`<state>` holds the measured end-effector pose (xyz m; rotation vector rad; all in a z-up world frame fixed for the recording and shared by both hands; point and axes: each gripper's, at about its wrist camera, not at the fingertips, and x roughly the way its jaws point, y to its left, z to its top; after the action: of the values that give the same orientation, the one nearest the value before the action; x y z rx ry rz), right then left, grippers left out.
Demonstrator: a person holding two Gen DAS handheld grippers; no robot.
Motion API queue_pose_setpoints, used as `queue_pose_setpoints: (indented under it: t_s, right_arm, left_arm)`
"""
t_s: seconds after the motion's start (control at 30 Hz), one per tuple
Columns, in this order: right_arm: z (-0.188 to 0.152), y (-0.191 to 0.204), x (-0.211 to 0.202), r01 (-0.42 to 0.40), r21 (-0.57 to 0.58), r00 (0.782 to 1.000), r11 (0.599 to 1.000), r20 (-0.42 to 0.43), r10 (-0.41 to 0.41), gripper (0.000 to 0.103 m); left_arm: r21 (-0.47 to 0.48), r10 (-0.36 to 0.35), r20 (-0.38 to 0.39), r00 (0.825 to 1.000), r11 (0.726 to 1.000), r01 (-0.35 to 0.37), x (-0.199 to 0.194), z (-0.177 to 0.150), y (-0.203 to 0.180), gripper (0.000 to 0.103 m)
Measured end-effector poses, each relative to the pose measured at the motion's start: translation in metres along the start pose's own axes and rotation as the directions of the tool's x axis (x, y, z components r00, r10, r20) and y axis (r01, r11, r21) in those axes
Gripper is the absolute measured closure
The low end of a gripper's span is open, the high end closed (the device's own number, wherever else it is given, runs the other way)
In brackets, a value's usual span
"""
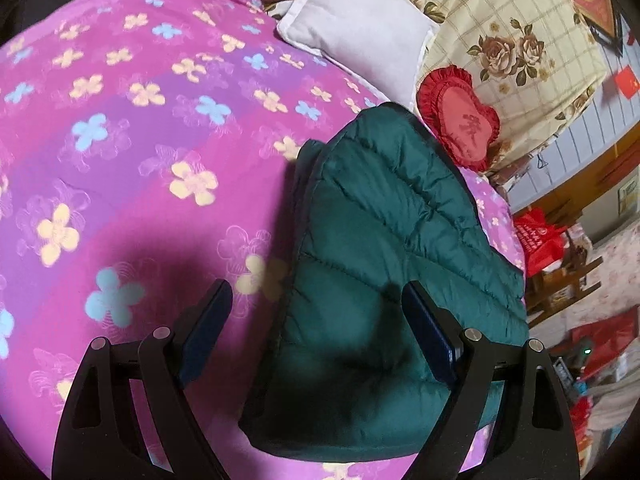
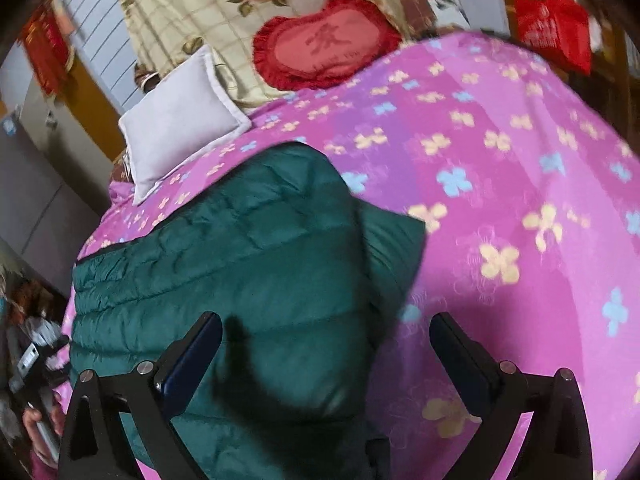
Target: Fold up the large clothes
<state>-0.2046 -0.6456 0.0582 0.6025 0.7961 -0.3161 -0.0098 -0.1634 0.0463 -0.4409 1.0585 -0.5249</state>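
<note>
Garment: a dark green quilted puffer jacket (image 1: 384, 248) lies on the bed, already folded into a thick bundle, on a pink and purple bedsheet printed with yellow and blue flowers (image 1: 132, 128).
Left hand-held gripper (image 1: 318, 308): jaws apart, nothing between the pads; the jacket's near end lies below and ahead of it, mostly toward its right finger.
Right hand-held gripper (image 2: 326, 340): jaws spread wide, empty; the jacket (image 2: 224, 264) lies under its left finger and ahead, bare sheet (image 2: 500, 184) under its right finger.
Handling: probably light and puffy, soft, with a slick shell; it should compress under the pads and spring back, so layers may slide apart.
Where to grip: likely the stitched hem or a corner of the bundle, taking all layers together, rather than the padded middle.
Beyond the jacket: a white square pillow (image 1: 356, 28) and a red heart-shaped frilled cushion (image 1: 460, 120), both well clear of the grippers.
Stage: looks close to finished.
</note>
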Motion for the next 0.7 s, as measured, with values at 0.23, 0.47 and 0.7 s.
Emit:
queue_pose_setpoints:
  t_s: [0.23, 0.47, 0.7]
  right_arm:
    - [-0.001, -0.008, 0.02, -0.062, 0.01, 0.998, 0.998, -0.027, 0.062, 0.0]
    - [0.001, -0.012, 0.037, -0.11, 0.022, 0.993, 0.994, -0.047, 0.111, 0.0]
    - [0.003, -0.015, 0.043, -0.138, 0.03, 0.988, 0.99, -0.061, 0.14, 0.0]
  left_arm:
    - [0.019, -0.053, -0.04, 0.998, 0.998, 0.053, 0.018, 0.0, 0.002, 0.016]
    - [0.024, -0.063, -0.057, 0.996, 0.998, 0.065, 0.033, 0.0, 0.0, 0.015]
    - [0.031, -0.052, -0.061, 0.997, 0.998, 0.054, 0.037, 0.001, -0.001, 0.01]
